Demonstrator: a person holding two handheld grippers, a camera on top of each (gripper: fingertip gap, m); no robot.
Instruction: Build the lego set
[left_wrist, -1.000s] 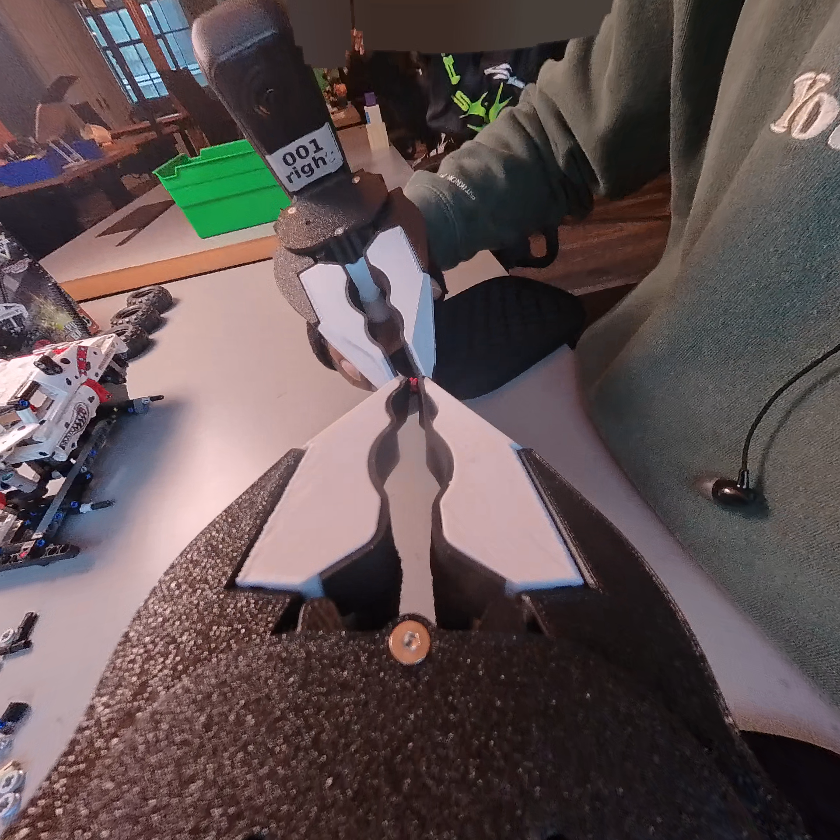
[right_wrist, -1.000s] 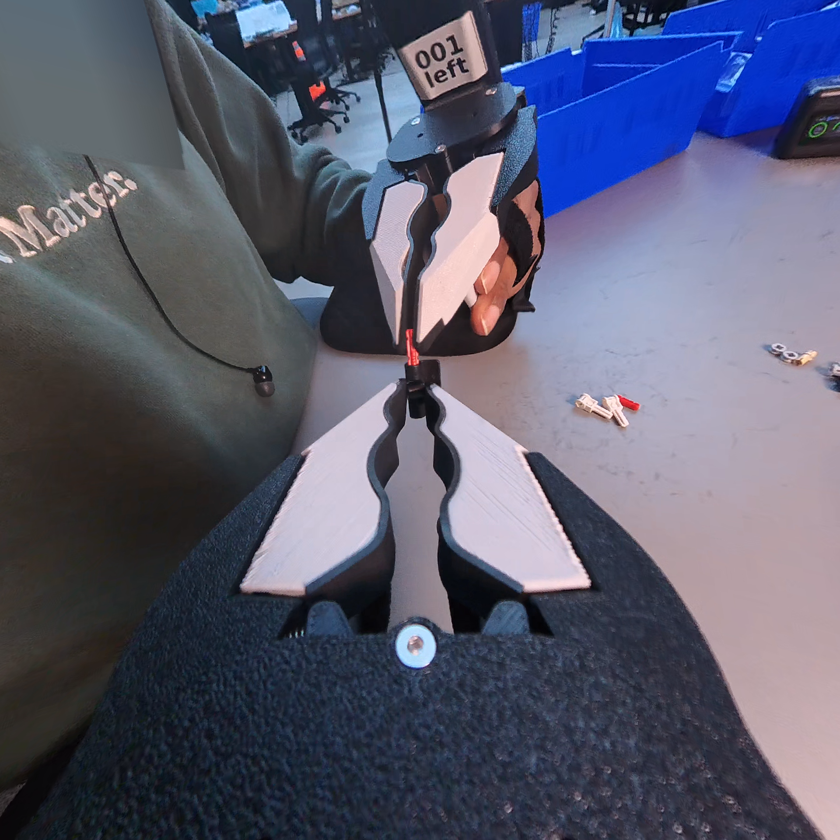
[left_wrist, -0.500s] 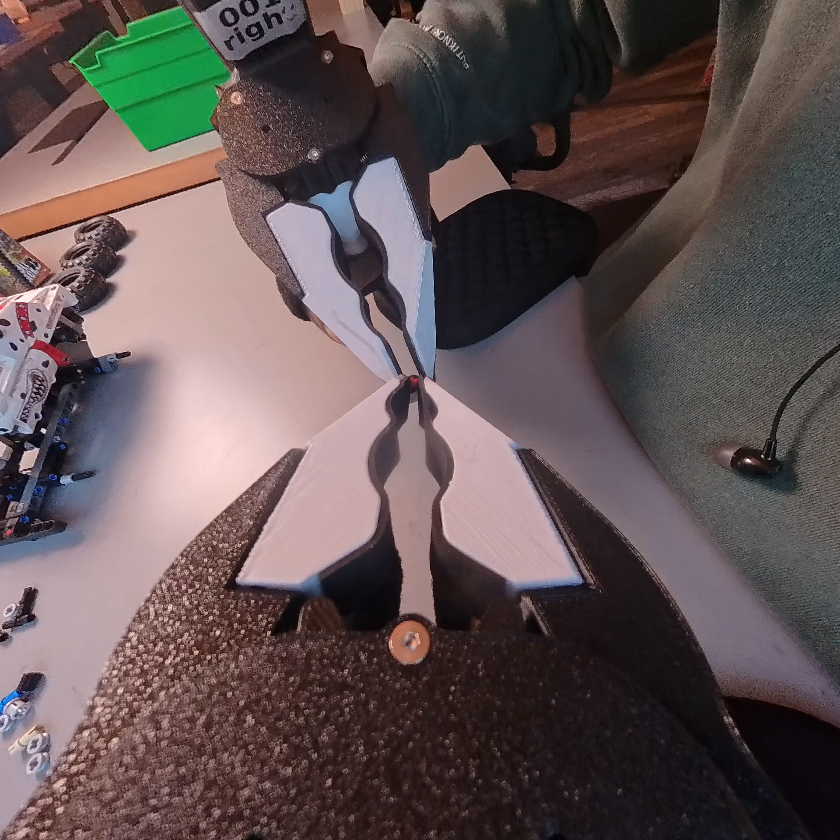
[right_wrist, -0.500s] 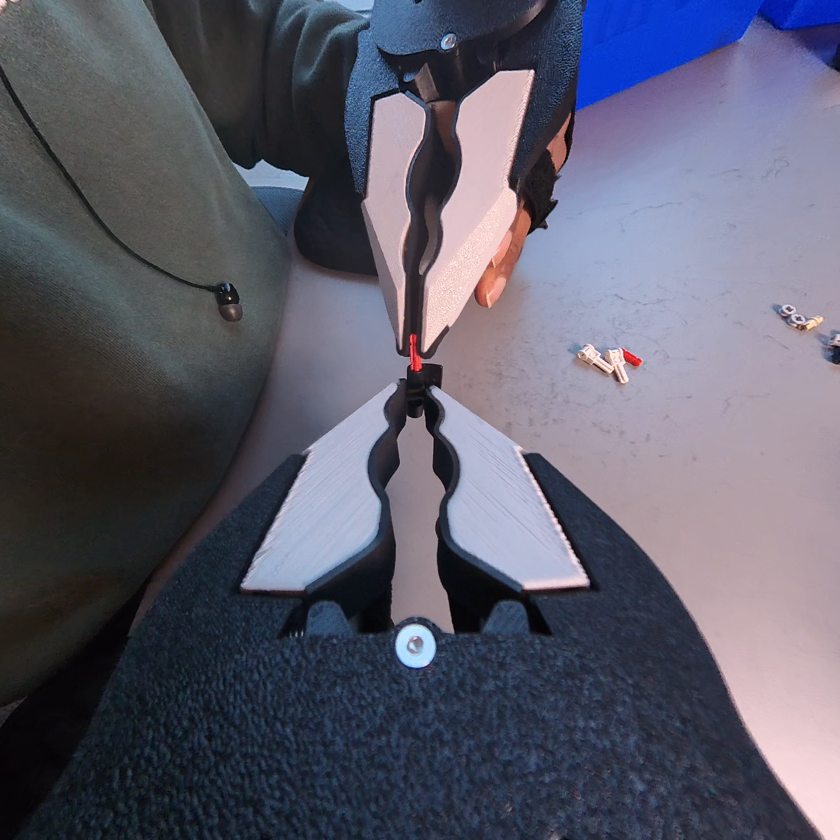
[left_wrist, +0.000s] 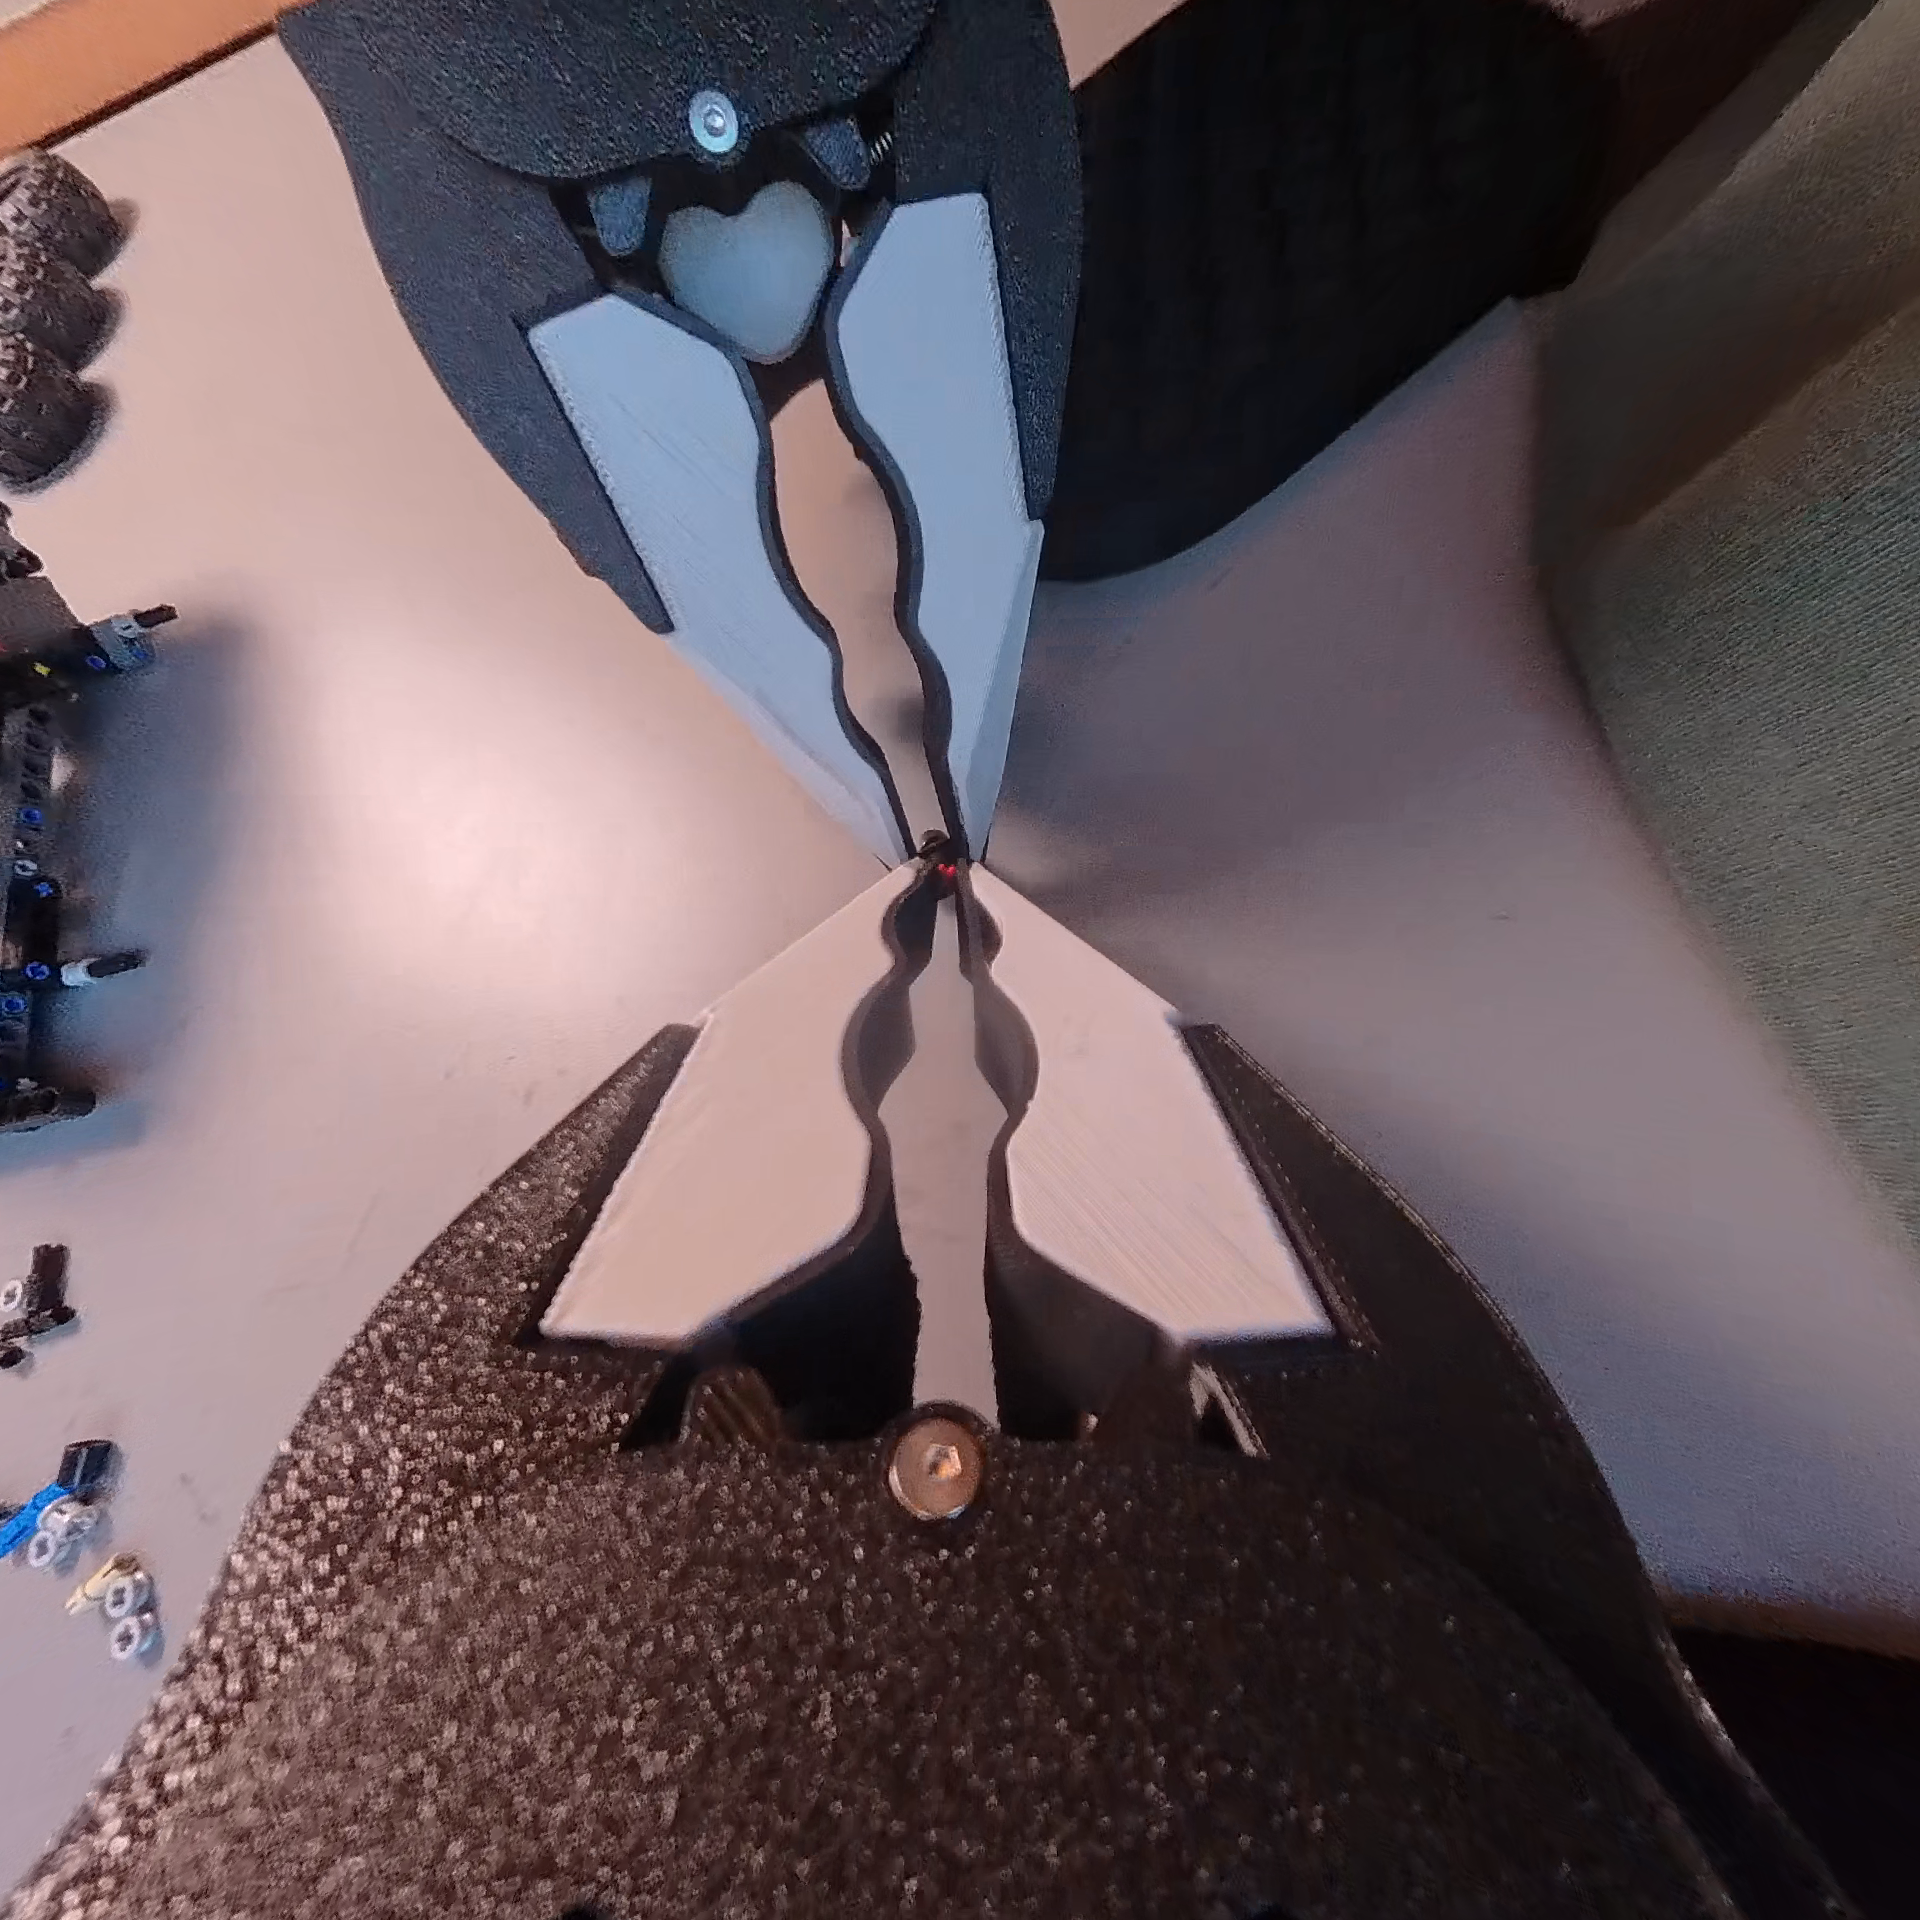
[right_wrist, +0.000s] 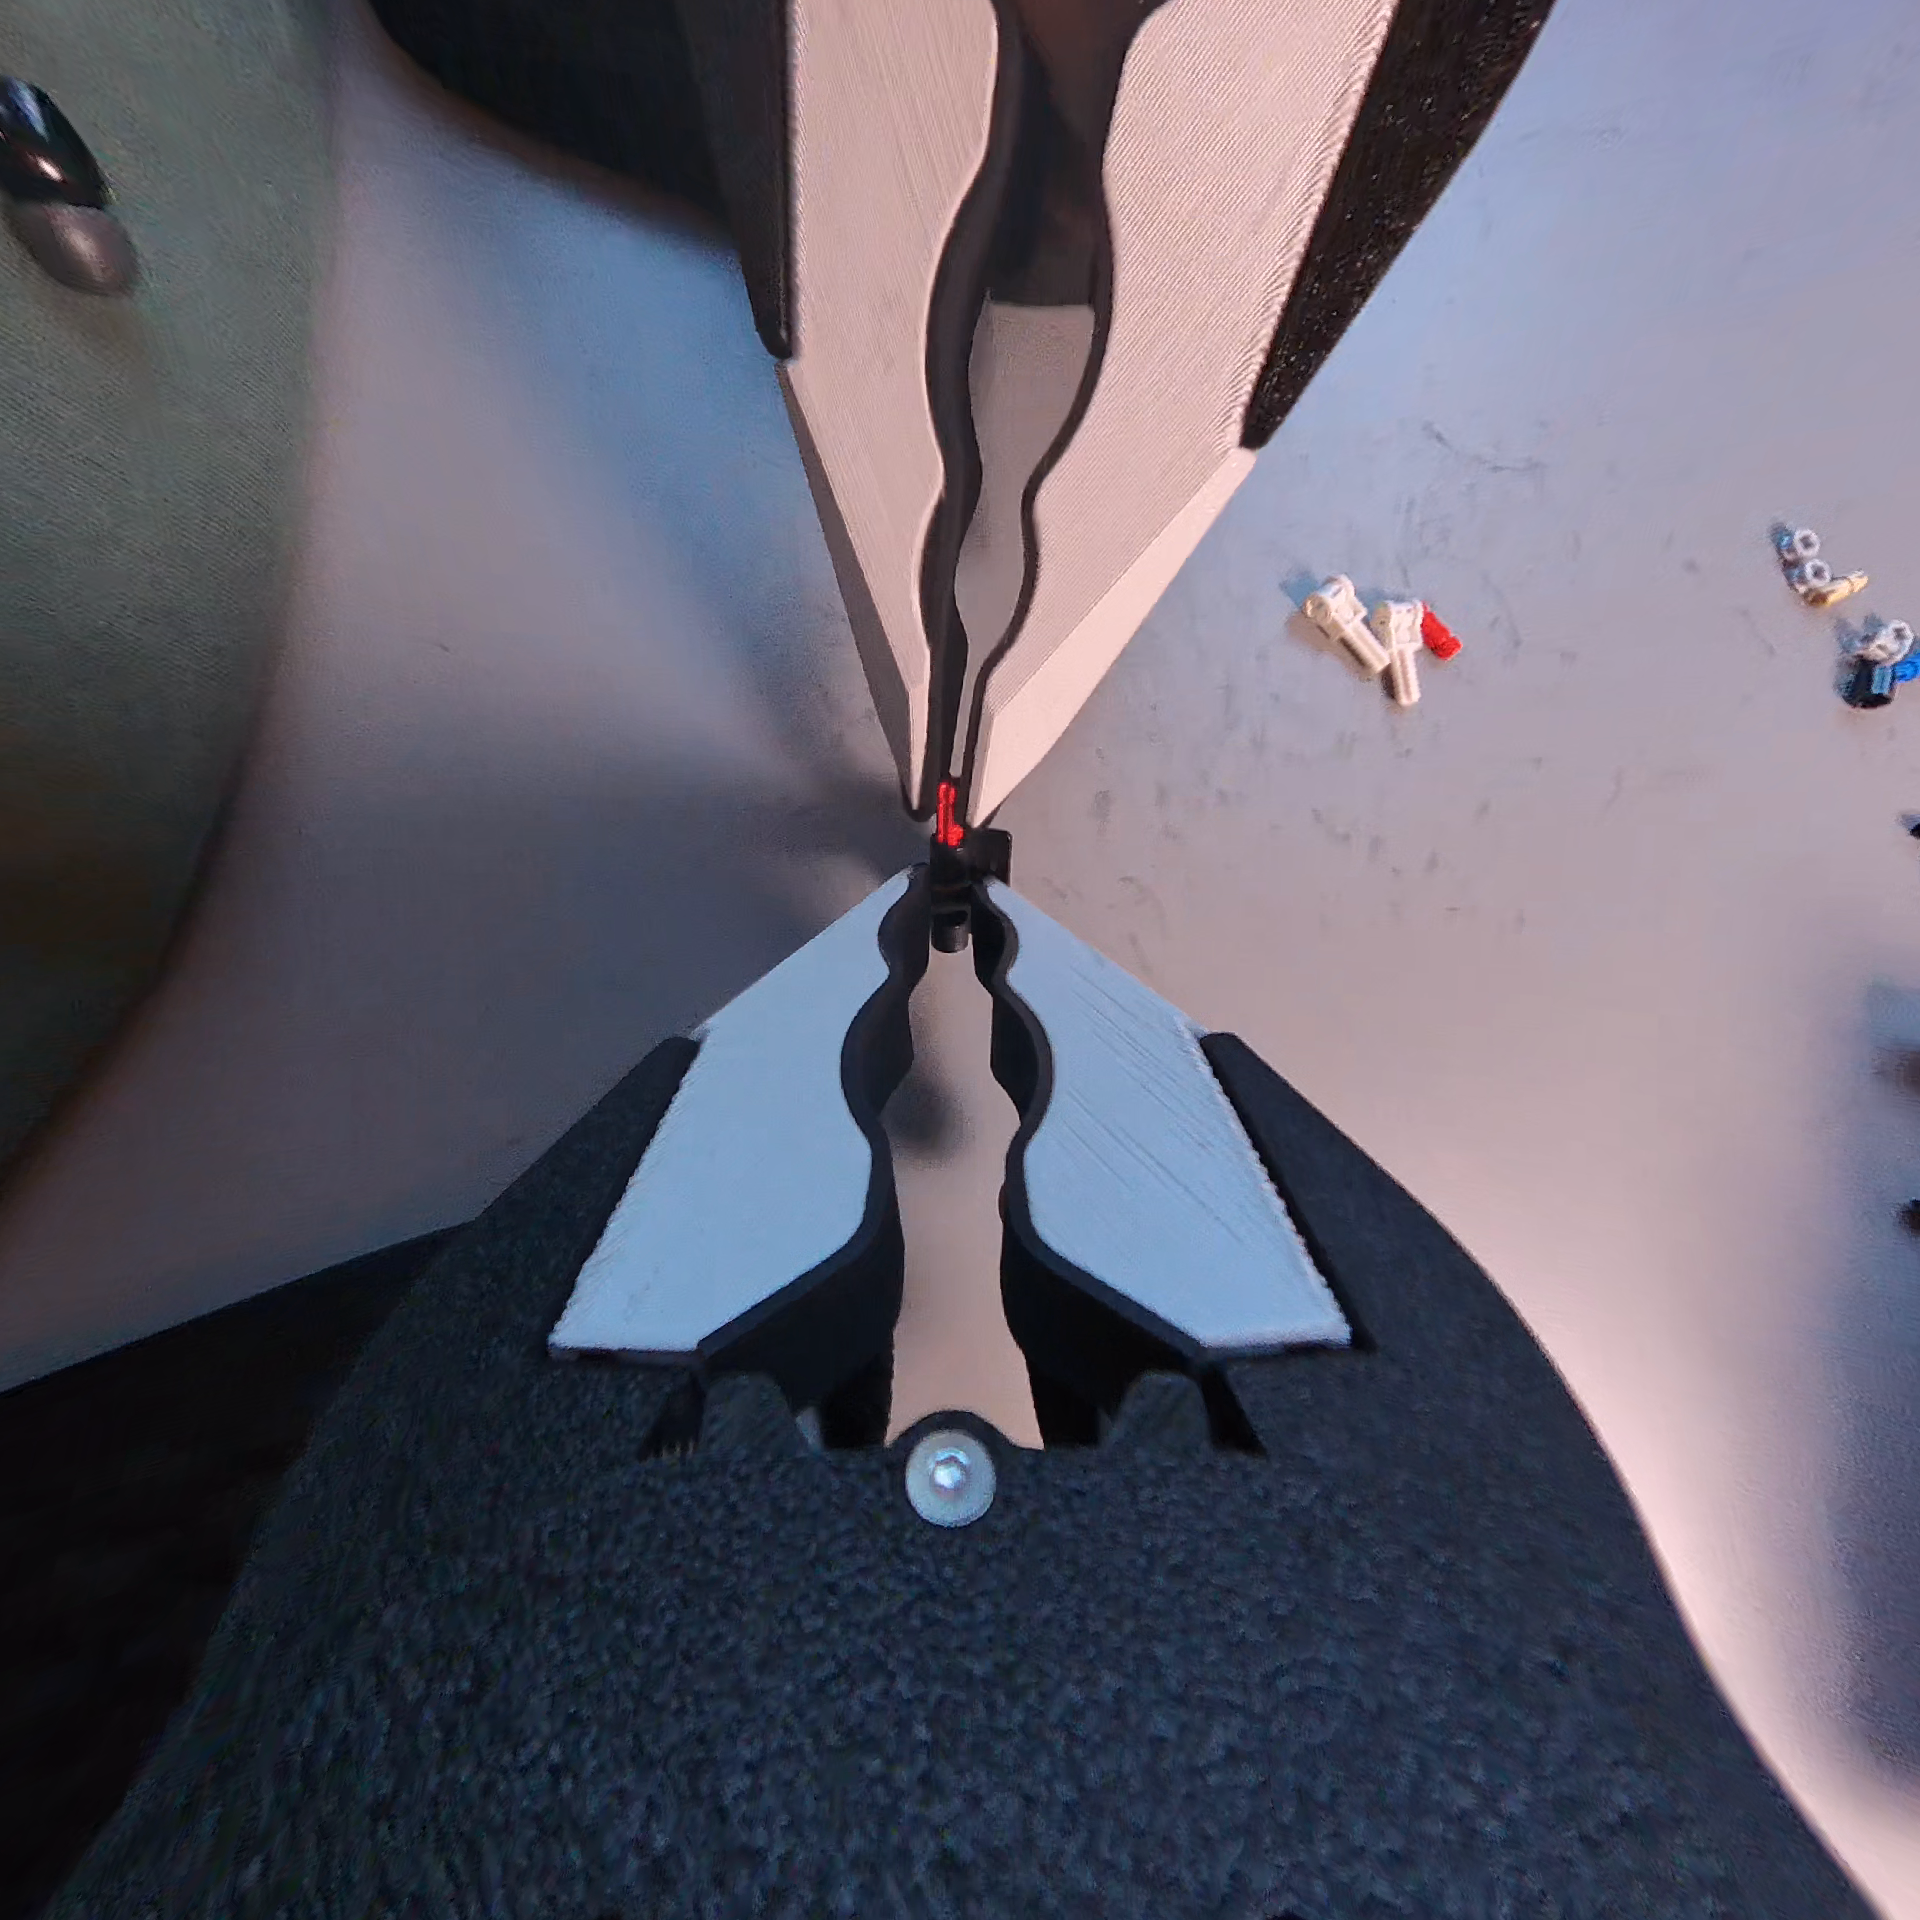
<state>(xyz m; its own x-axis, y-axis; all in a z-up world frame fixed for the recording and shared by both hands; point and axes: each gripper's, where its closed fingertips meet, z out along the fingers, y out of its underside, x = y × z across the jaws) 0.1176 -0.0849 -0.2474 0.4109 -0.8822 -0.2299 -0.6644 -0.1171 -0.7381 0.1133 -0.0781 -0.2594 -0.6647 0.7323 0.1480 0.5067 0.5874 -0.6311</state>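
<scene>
The left tongs (right_wrist: 943, 805) are clenched on a red pin (right_wrist: 947, 811); the right tongs (right_wrist: 951, 904) grasp a black connector (right_wrist: 961, 873), above the surface (right_wrist: 1558, 935). Slight misalignment risks either piece being dropped.

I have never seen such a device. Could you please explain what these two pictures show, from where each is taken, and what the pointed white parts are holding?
These are two hand-held grippers, each with two white fingers and a camera looking forward along them. There is no robot arm; a person holds both.

In the left wrist view, the left gripper is at the bottom and the right gripper faces it from above. The right wrist view shows the reverse.

The left gripper is shut on a small red pin. The right gripper is shut on a small black connector. The tips meet, and the pin touches the connector.

On the grey table lie black tyres, a partly built Lego model, and loose small pieces.
</scene>
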